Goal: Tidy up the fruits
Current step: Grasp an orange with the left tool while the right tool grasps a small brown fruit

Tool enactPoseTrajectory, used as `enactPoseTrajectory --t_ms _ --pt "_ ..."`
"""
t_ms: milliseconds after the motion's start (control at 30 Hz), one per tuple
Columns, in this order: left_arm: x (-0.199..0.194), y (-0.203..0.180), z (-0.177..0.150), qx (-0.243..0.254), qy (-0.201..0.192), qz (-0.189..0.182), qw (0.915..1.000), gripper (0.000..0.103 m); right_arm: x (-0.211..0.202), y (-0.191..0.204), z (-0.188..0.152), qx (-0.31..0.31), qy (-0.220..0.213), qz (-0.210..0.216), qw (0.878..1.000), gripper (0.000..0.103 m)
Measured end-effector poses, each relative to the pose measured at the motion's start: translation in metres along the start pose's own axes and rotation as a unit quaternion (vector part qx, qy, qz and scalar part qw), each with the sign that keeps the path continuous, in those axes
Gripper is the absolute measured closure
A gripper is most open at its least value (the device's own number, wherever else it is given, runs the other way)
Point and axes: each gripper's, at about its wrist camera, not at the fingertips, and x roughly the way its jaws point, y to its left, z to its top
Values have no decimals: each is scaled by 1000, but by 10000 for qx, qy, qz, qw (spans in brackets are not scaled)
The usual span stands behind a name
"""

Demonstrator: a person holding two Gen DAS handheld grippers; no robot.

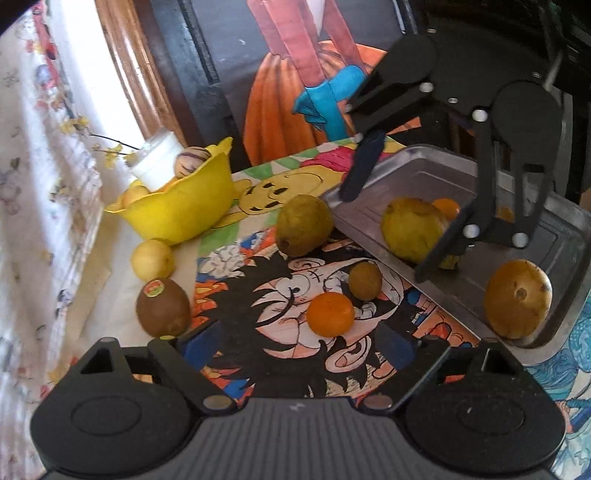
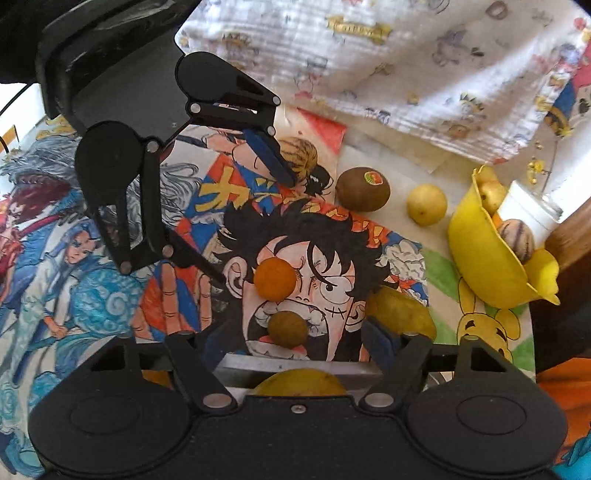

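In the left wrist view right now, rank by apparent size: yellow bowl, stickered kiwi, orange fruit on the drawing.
1. Yellow bowl
2. Kiwi
3. Orange fruit; close to the kiwi, so unsure.

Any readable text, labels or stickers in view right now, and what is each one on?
Kiwi sticker: a red and green label, too small to read.
Comic poster on the table: large yellow Japanese-style lettering, not legible.
Patterned cloth: a yellow banner print, too blurred to read.
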Motion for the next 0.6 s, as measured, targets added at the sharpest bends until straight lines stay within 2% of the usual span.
enactPoseTrajectory --t_ms 267,600 --pt "15 2 -3 71 63 -275 9996 26 17 -3 1 -119 286 163 9994 45" --pt "21 7 -1 112 4 -526 9986 36 30 -5 0 -196 420 277 9985 58"
